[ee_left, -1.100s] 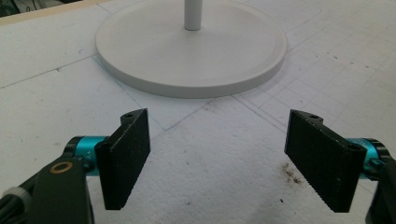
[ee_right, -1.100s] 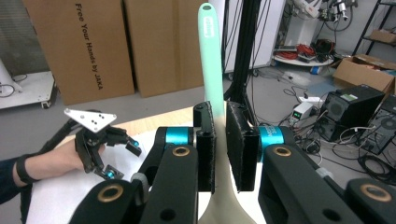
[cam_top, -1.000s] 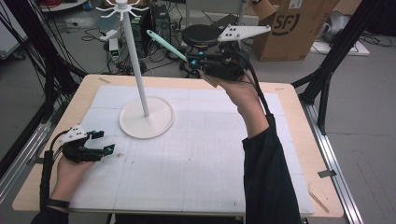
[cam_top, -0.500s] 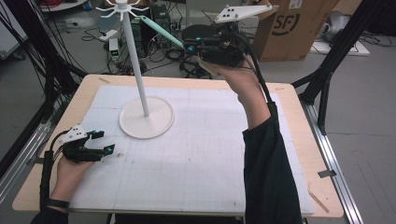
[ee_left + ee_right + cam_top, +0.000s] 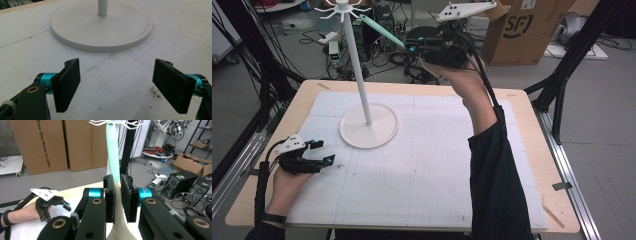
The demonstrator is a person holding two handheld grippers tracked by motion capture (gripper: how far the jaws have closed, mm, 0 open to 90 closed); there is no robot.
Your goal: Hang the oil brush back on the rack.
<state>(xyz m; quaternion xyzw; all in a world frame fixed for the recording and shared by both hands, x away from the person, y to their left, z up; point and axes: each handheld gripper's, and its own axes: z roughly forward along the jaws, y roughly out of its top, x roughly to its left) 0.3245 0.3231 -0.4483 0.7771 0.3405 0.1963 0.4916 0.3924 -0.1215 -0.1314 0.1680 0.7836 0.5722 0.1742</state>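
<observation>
A tall white stand [image 5: 357,65] rises from a round base [image 5: 368,126] on the white mat, with hooks [image 5: 343,7] at its top. My right gripper [image 5: 412,48] is raised beyond the table's far edge, shut on a utensil with a mint-green handle [image 5: 382,32] that points up-left at the hooks. In the right gripper view the jaws of that gripper [image 5: 117,182] pinch the utensil [image 5: 112,152] where green meets cream, and its tip sits just under the hooks [image 5: 115,123]. My left gripper [image 5: 323,152] rests on the mat at the near left, open and empty [image 5: 117,85], facing the base [image 5: 100,27].
The wooden table [image 5: 522,115] carries a gridded white mat [image 5: 432,165]. Cardboard boxes [image 5: 532,30], cables and electronics crowd the floor behind the table. Black frame posts [image 5: 582,55] stand at the right and left. A small dark smudge [image 5: 155,91] marks the mat near the left gripper.
My right gripper has risen with the utensil, bringing the green handle's tip up and left toward the hooks. The left gripper has stayed still.
</observation>
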